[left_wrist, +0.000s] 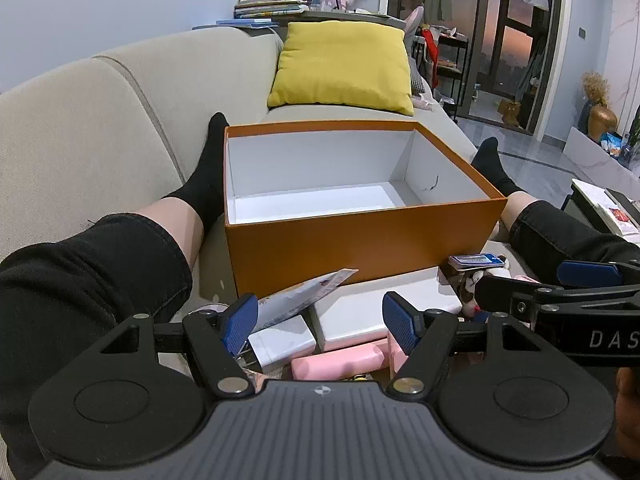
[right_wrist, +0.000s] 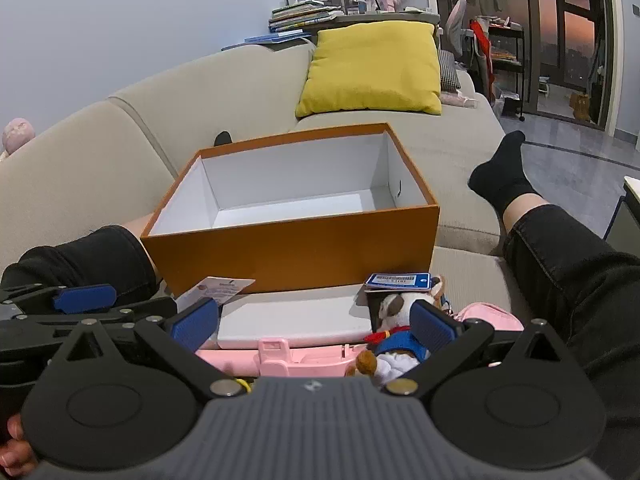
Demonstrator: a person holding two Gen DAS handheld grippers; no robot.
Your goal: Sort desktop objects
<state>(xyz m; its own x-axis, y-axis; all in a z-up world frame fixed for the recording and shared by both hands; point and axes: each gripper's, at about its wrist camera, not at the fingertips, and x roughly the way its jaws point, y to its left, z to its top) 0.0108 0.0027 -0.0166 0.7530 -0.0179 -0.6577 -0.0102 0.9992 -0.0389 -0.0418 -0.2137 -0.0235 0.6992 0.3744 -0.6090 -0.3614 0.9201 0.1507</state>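
Observation:
An empty orange box [left_wrist: 352,248] [right_wrist: 296,258] with a white inside stands on the sofa between a person's legs. In front of it lies a pile: a flat white box [left_wrist: 380,308] [right_wrist: 296,320], a white charger [left_wrist: 282,344], a pink case [left_wrist: 340,362] [right_wrist: 280,358], a printed packet [left_wrist: 304,292] [right_wrist: 218,286], a blue-labelled card [left_wrist: 476,261] [right_wrist: 398,281] and a small plush toy [right_wrist: 394,334]. My left gripper [left_wrist: 320,322] hangs open over the charger and white box. My right gripper [right_wrist: 314,322] is open above the pink case, its right pad beside the plush toy.
A yellow cushion [left_wrist: 342,66] [right_wrist: 374,68] leans on the beige sofa back [left_wrist: 100,128] behind the box. The person's legs in black trousers and socks [left_wrist: 204,178] [right_wrist: 504,172] flank the box. A low table [left_wrist: 608,208] stands at the right.

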